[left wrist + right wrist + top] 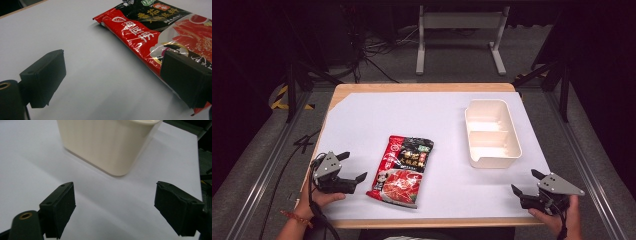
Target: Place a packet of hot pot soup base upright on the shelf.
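Presently, both tongs are sitting apart and empty: the left gripper [350,168] beside the slippery sauce packet [402,170] is risking a skidding grip, while the right gripper [528,183] is facing the light tray [507,131].

Left claw [351,166]: held low at near-left of bench [362,105], jaws spread wide, nothing between them, tips aimed rightward and slightly away from person. Grey three-cornered plate on top. Left hand [314,197] grips body from behind; forearm enters from bottom edge, band on wrist. Right claw [525,182]: low at near-right corner, jaws spread wide, empty, tips aimed leftward and forward. Right hand [562,217] wraps rear of body; cable trails down by wrist.
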`<state>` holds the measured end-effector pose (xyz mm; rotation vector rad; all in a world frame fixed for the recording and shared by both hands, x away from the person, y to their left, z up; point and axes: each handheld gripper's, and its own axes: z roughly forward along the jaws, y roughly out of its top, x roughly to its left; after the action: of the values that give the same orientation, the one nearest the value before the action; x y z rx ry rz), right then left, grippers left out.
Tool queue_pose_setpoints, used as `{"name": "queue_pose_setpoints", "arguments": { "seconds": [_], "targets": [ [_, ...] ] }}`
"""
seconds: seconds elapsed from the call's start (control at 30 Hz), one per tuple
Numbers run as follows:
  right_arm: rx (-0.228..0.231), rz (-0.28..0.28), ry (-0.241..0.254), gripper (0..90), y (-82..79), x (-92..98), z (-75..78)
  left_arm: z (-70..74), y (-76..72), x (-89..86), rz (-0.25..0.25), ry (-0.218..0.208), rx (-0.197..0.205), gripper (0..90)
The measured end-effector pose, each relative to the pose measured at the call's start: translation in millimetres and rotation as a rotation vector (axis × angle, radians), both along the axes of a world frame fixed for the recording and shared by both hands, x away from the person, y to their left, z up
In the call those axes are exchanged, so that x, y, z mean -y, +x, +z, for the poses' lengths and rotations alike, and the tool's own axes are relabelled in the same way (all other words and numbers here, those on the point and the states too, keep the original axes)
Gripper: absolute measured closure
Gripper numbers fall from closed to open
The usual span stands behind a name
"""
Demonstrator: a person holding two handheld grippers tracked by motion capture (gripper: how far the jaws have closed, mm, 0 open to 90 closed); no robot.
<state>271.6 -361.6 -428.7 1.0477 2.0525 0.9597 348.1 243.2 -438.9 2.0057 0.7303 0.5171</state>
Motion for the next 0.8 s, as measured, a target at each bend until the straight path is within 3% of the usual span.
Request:
{"name": "queue_pose_setpoints", "arguments": {
  "seconds": [0.3, 0.53, 0.73, 0.8],
  "targets": [
    [0.002, 0.048, -0.009, 17.8, -0.1, -7.9, 2.1, -0.4, -3.0, 0.9, -0.022, 0.006, -0.001, 7.7],
    [0.012, 0.112, -0.001, 24.0, 1.3, -19.6, 14.7, -0.6, -3.2, 2.1, -0.027, 0.007, -0.006, 7.7],
    [-0.019, 0.209, 0.019, 25.3, 9.2, -45.1, 33.8, -0.9, -3.3, 2.6, -0.030, 0.008, -0.010, 7.7],
    [-0.027, 0.238, 0.001, 24.9, 11.9, -57.5, 38.2, -0.8, -3.5, 2.8, -0.029, 0.009, -0.010, 7.7]
  ]
}}
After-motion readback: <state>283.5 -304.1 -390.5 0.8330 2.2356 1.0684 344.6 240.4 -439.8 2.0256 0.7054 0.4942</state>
